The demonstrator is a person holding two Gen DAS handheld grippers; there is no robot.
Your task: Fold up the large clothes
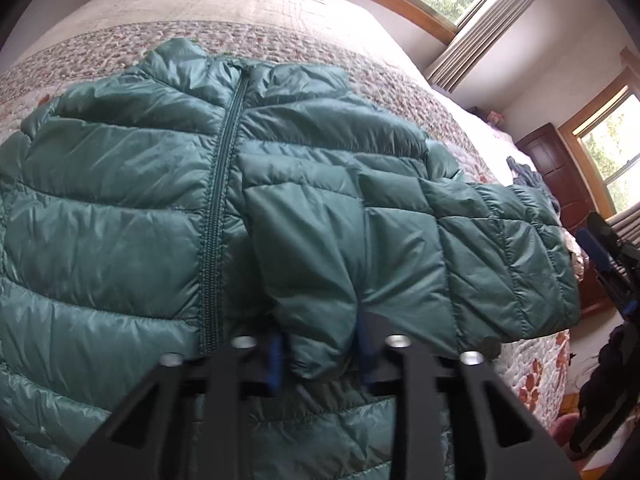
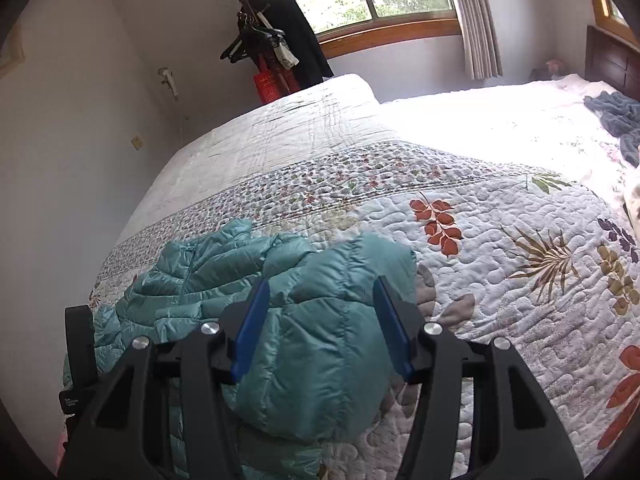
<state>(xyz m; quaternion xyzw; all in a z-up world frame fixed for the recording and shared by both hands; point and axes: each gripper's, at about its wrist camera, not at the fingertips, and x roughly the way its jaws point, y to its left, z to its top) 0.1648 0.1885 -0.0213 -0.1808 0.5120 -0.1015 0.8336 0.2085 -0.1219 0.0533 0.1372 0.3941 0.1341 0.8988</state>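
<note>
Two blue-padded fingers of the left hand-held gripper (image 1: 320, 354) show at the bottom of the left wrist view, partly apart, with a puffed fold of the green quilted jacket (image 1: 168, 208) bulging up between them; the fabric hides the pad faces, so I cannot tell whether they actually pinch it. The jacket lies front-up on the bed (image 1: 248, 4), zipper (image 1: 218, 216) closed and running down its middle, collar toward the far side. One sleeve (image 1: 500, 248) stretches out to the right, reaching the edge of the floral quilt (image 1: 400, 80). At the far right edge, part of the right hand-held gripper (image 1: 608, 256) shows beyond the sleeve end. From the right wrist view, the right hand-held gripper (image 2: 324, 328) stands wide open, holding nothing, its blue pads (image 2: 250, 332) spread either side of the sleeve end, which lies on the quilt below and between them. The jacket body extends to the left, and a blue-grey cloth (image 2: 616, 120) lies far off on the bed at upper right.
</note>
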